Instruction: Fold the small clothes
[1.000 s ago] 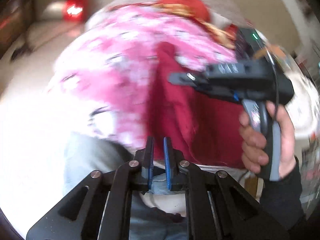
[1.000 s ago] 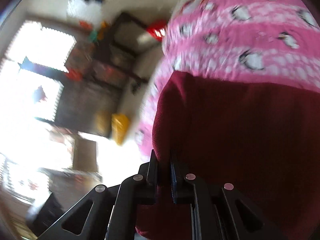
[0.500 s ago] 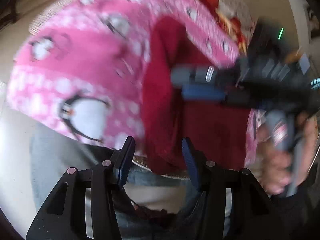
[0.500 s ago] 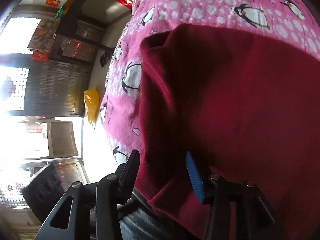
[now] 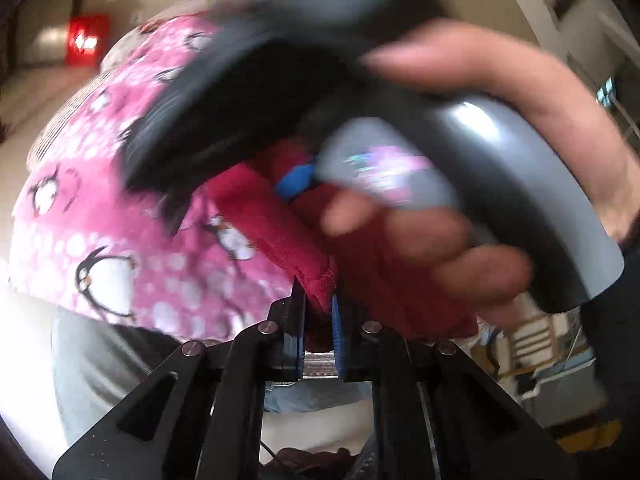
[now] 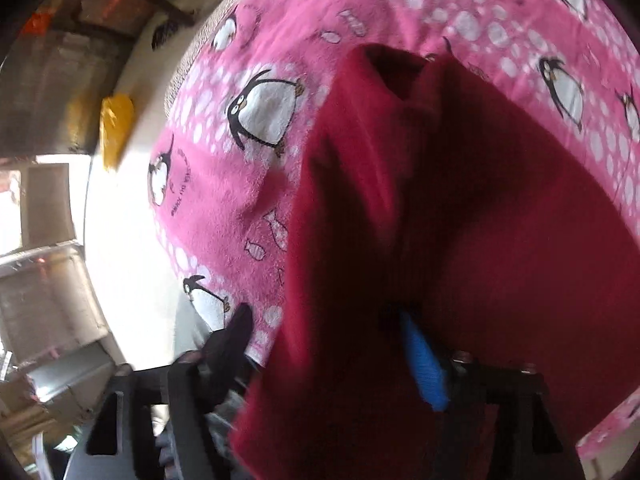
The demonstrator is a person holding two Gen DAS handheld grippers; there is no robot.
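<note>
A dark red fleece garment [image 6: 460,208] lies on a pink penguin-print blanket [image 6: 260,168]. In the left wrist view my left gripper [image 5: 318,316] is shut on a folded edge of the red garment [image 5: 276,232]. The right gripper's body and the hand holding it [image 5: 440,160] fill the upper right of that view, close over the cloth and blurred. In the right wrist view my right gripper [image 6: 332,344] is open, its blue-padded fingers [image 6: 424,364] wide apart over the near edge of the garment.
The pink blanket [image 5: 120,232] covers a raised rounded surface. Grey-blue jeans [image 5: 92,360] show below its near edge. A red box [image 5: 86,40] stands on the far floor. A yellow bag [image 6: 116,128] lies on the floor at left, beside shelving.
My left gripper, open half a second ago, has shut on the garment's edge. My right gripper stays open and has moved close in front of the left camera.
</note>
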